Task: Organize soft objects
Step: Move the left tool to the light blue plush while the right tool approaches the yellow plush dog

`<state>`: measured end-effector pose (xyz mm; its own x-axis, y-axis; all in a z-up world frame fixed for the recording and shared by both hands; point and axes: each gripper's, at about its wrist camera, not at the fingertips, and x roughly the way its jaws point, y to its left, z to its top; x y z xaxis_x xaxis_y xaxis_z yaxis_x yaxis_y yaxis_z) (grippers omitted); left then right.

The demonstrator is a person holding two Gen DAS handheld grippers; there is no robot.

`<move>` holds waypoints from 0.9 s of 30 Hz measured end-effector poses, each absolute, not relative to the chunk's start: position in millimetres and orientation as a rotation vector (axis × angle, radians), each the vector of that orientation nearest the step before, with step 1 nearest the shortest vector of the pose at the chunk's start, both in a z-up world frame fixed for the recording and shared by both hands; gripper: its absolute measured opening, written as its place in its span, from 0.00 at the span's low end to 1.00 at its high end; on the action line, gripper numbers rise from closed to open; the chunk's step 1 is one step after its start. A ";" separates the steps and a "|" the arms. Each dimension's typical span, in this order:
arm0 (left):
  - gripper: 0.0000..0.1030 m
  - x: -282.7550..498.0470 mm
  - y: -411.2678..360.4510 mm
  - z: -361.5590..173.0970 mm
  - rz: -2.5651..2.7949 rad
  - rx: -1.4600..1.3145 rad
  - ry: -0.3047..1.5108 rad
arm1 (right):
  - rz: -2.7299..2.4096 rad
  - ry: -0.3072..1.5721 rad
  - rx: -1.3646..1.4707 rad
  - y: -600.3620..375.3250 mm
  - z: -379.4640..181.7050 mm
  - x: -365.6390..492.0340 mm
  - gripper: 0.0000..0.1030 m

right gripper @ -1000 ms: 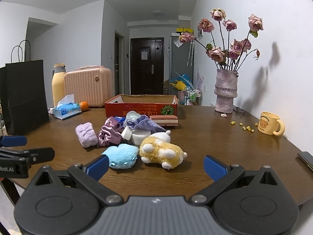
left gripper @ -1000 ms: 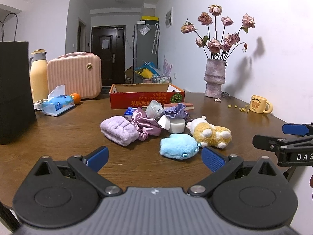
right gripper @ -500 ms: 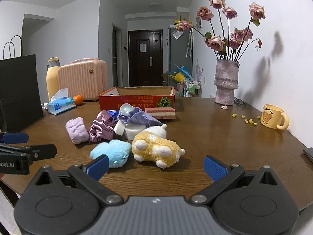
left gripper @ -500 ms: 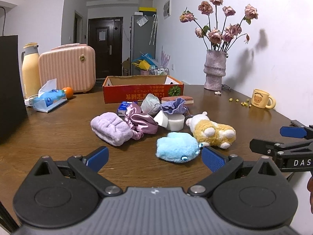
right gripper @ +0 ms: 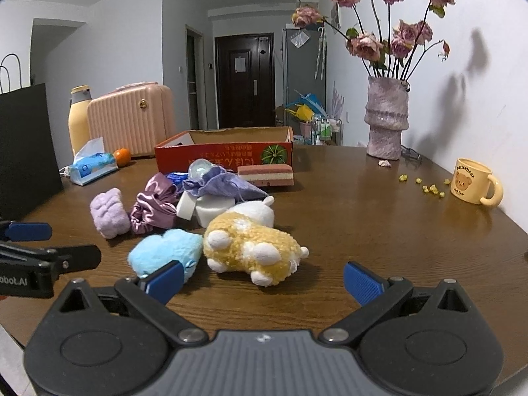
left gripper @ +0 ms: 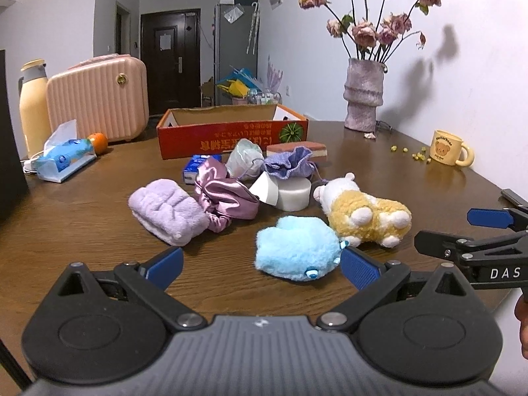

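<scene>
While both claws stand wide open and hold nothing, the left claw (left gripper: pixel 260 265) hangs low over the near edge of the wooden bench (left gripper: pixel 82 217), and the fluffy blue plush (left gripper: pixel 297 250) lies just before its right blue pad. The right claw (right gripper: pixel 262 279) faces the woolly yellow and white plush (right gripper: pixel 250 247), which lies on its side touching the blue one.

Behind them sits a loose heap: a folded lilac towel (left gripper: pixel 168 211), a shiny purple satin scrunchie (left gripper: pixel 224 194), a white round foam block (left gripper: pixel 290 193) and a violet drawstring pouch (left gripper: pixel 290 165) resting on top of it. Further back stands an open red cardboard box (left gripper: pixel 231 135), with a layered pink sponge (left gripper: pixel 297 150) just before it.

The left view shows a small blue packet (left gripper: pixel 198 166) beside the scrunchie more clearly. The right view shows the black paper bag (right gripper: pixel 26 151) more fully, with its handles. Both show the ribbed pink case (right gripper: pixel 132 118), the rough vase (right gripper: pixel 386 118) of dried roses and the yellow bear mug (right gripper: pixel 472 181).
</scene>
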<state>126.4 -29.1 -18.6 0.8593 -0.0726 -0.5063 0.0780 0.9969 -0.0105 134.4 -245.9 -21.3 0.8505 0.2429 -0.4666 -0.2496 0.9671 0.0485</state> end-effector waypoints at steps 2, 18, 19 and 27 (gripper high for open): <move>1.00 133.9 -32.0 -20.8 -0.081 0.016 0.544 | 0.259 0.498 -0.010 -247.5 -24.0 141.7 1.00; 1.00 187.9 -60.2 -40.4 -0.124 0.066 0.647 | 0.251 0.565 0.036 -264.8 -48.9 190.4 1.00; 1.00 190.9 -61.8 -41.7 -0.126 0.068 0.652 | 0.251 0.567 0.040 -265.8 -50.1 192.9 1.00; 1.00 213.9 -70.1 -52.2 -0.125 0.077 0.700 | 0.265 0.583 0.055 -271.9 -57.2 212.0 1.00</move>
<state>213.9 -70.1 -52.2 0.7577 -0.0890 -0.6466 0.1404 0.9897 0.0283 212.0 -271.9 -57.2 0.8016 0.2630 -0.5370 -0.2319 0.9645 0.1263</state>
